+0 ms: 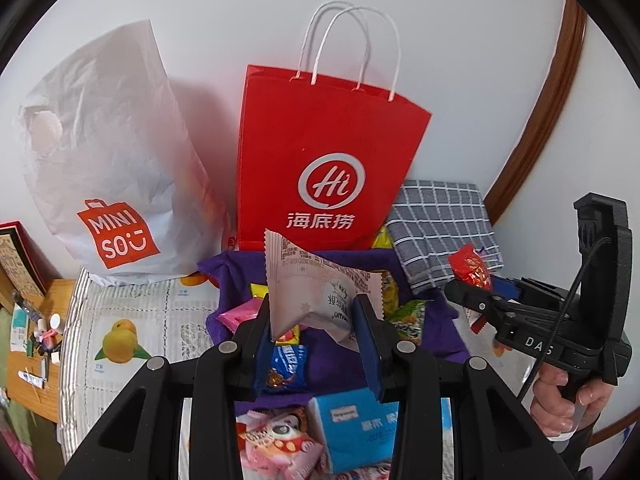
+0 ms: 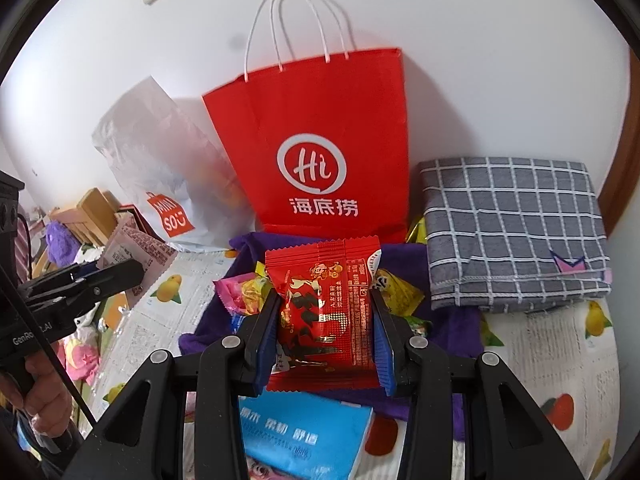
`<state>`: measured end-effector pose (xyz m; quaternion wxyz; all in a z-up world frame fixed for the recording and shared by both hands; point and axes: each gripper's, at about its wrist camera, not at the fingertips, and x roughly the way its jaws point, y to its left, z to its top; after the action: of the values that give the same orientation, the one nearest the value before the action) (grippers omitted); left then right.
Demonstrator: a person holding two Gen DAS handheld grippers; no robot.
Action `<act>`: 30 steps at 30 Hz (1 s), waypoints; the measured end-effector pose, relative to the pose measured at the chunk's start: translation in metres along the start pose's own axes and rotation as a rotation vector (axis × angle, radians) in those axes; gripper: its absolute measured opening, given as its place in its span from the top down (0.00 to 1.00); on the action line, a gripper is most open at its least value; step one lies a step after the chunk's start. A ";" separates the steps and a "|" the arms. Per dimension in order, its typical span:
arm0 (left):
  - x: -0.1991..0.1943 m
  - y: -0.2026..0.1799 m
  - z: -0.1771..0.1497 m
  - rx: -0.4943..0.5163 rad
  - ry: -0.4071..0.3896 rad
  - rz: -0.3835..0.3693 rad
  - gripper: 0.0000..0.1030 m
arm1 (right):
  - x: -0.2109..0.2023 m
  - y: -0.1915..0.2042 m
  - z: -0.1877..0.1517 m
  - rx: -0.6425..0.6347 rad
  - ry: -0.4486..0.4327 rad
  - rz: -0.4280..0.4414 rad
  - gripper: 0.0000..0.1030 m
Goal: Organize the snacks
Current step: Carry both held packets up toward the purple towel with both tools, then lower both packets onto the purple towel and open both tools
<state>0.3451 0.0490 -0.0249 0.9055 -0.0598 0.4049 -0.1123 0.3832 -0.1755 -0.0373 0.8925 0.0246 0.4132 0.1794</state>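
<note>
My left gripper (image 1: 314,312) is shut on a pale pink snack packet (image 1: 316,284) and holds it above a purple cloth (image 1: 236,268) strewn with several small wrapped snacks (image 1: 288,364). My right gripper (image 2: 324,320) is shut on a red snack packet (image 2: 324,312) over the same purple cloth (image 2: 248,248). The right gripper with its red packet (image 1: 470,270) shows at the right of the left wrist view. The left gripper with its pink packet (image 2: 136,252) shows at the left of the right wrist view. A red paper bag (image 1: 328,152) (image 2: 316,140) stands upright behind the cloth.
A white Miniso bag (image 1: 108,168) (image 2: 160,172) stands left of the red bag. A folded grey checked cloth (image 1: 440,224) (image 2: 516,236) lies at the right. A blue tissue pack (image 1: 360,428) (image 2: 304,436) and a pink snack bag (image 1: 276,440) lie near the front.
</note>
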 end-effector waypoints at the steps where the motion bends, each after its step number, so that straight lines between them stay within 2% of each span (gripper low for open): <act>1: 0.003 0.002 0.001 0.000 0.005 0.003 0.66 | 0.007 -0.001 0.001 -0.007 0.012 -0.002 0.60; 8: 0.032 0.013 0.004 -0.010 0.042 0.006 0.66 | 0.060 -0.015 -0.003 0.016 0.128 0.029 0.60; 14: 0.049 0.019 0.007 -0.015 0.067 -0.016 0.66 | 0.091 -0.010 -0.013 -0.034 0.205 0.035 0.60; 18: 0.056 0.019 0.006 -0.008 0.082 -0.019 0.66 | 0.112 -0.002 -0.024 -0.101 0.280 0.007 0.60; 23: 0.066 0.019 0.003 -0.006 0.106 -0.017 0.66 | 0.133 0.005 -0.036 -0.168 0.328 -0.081 0.60; 26: 0.071 0.019 0.000 -0.006 0.125 -0.016 0.66 | 0.142 0.003 -0.041 -0.173 0.353 -0.098 0.59; 29: 0.076 0.018 -0.003 -0.005 0.141 -0.020 0.66 | 0.147 0.003 -0.044 -0.183 0.370 -0.095 0.55; 30: 0.078 0.018 -0.005 -0.004 0.146 -0.019 0.66 | 0.147 0.004 -0.044 -0.190 0.372 -0.095 0.51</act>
<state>0.3947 0.0464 -0.0878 0.8722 -0.0571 0.4697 -0.1239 0.4365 -0.1264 -0.1730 0.8067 -0.1126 0.5526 0.1769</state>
